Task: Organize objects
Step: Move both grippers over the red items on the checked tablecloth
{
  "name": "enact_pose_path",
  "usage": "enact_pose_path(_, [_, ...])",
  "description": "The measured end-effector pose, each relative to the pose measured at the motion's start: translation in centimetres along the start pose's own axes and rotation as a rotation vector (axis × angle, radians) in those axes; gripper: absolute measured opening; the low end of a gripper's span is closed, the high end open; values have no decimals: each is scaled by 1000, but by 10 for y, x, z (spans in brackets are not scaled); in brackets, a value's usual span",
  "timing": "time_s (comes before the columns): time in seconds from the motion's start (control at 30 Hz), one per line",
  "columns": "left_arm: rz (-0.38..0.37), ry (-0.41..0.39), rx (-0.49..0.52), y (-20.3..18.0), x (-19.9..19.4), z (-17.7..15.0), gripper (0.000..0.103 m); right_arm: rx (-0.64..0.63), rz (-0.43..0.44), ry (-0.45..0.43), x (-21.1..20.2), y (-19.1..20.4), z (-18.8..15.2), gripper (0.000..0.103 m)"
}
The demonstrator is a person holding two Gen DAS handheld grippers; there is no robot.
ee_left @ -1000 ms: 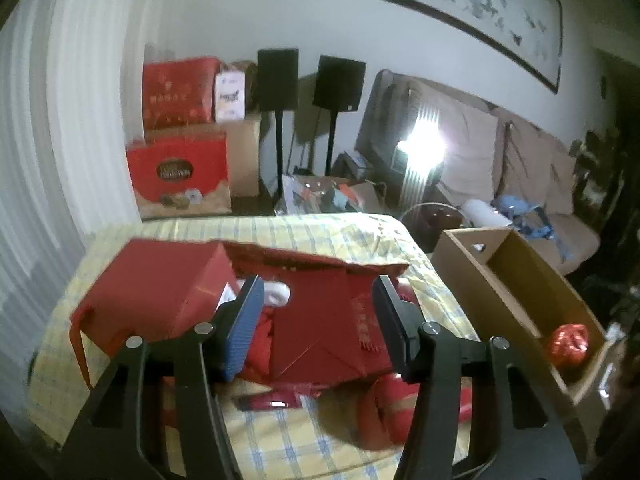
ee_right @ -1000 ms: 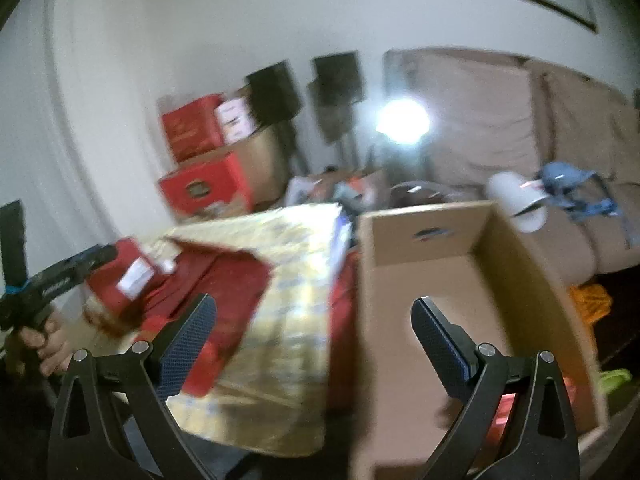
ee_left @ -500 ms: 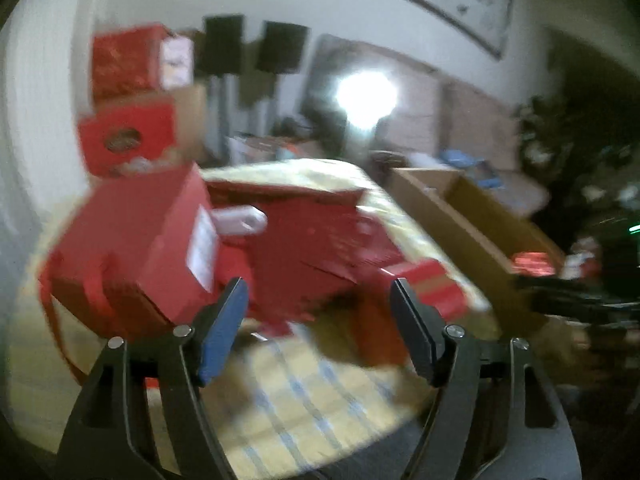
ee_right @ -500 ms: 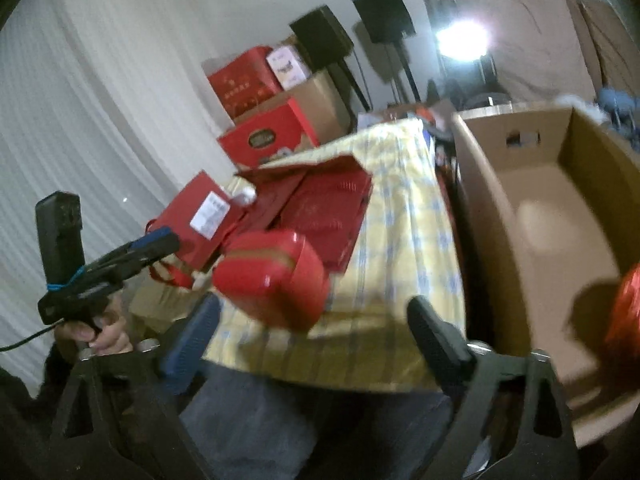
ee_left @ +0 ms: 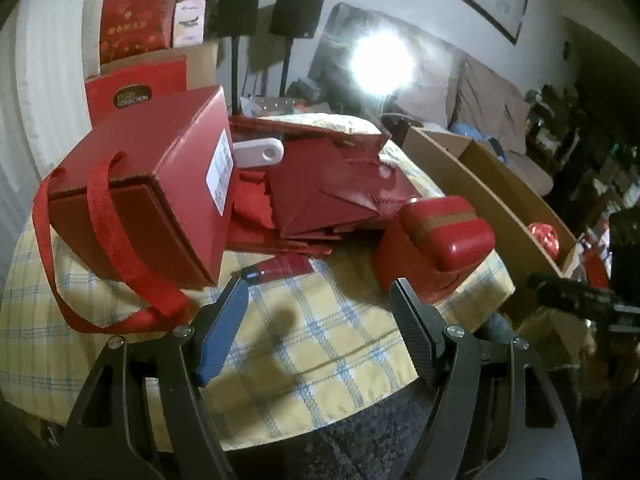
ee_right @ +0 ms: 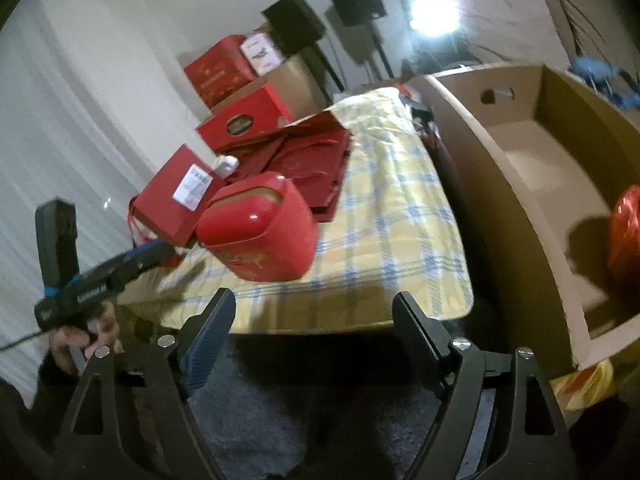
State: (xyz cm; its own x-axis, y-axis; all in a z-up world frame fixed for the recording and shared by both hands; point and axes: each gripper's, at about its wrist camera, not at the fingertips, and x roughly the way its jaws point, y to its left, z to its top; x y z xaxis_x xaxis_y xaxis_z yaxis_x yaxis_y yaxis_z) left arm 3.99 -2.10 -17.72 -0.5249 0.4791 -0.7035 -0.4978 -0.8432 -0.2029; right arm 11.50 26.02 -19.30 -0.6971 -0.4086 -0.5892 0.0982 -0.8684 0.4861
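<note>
Black jaws of your left gripper (ee_left: pixel 318 326) have just been opening and stand spread, empty, over the yellow plaid table (ee_left: pixel 312 344). Your right gripper (ee_right: pixel 314 332) has just narrowed yet gapes, empty. The red tin (ee_right: pixel 258 228) sits near the table's edge, beside the cardboard box (ee_right: pixel 516 184).

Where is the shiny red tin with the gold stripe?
The red tin sits on the checked tablecloth near the table's front edge, just right of the red box with the ribbon handle in both views.
</note>
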Motion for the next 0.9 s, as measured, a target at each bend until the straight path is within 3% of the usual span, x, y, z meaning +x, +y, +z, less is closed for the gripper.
enact_pose_path(0.07, [29, -15, 2, 0, 0, 2, 80, -13, -4, -6, 2, 5, -1, 85])
enact_pose_path(0.2, [69, -5, 42, -6, 6, 8, 81, 5, -2, -5, 8, 7, -5, 86])
enact_pose_path(0.3, [26, -5, 51, -10, 5, 12, 82, -1, -12, 20, 10, 9, -7, 87])
enact_pose_path(0.47, [34, -16, -3, 0, 0, 17, 86, -22, -67, 10, 19, 25, -4, 103])
enact_pose_path(0.53, [66, 9, -14, 6, -5, 23, 86, -42, -86, 7, 28, 36, 0, 103])
enact_pose_path(0.63, [89, -23, -57, 20, -20, 33, 86, -86, -115, -16, 44, 53, 8, 102])
enact_pose_path(0.9, [70, -86, -158, 55, -38, 36, 90, -125, -230, -77, 98, 74, 8, 102])
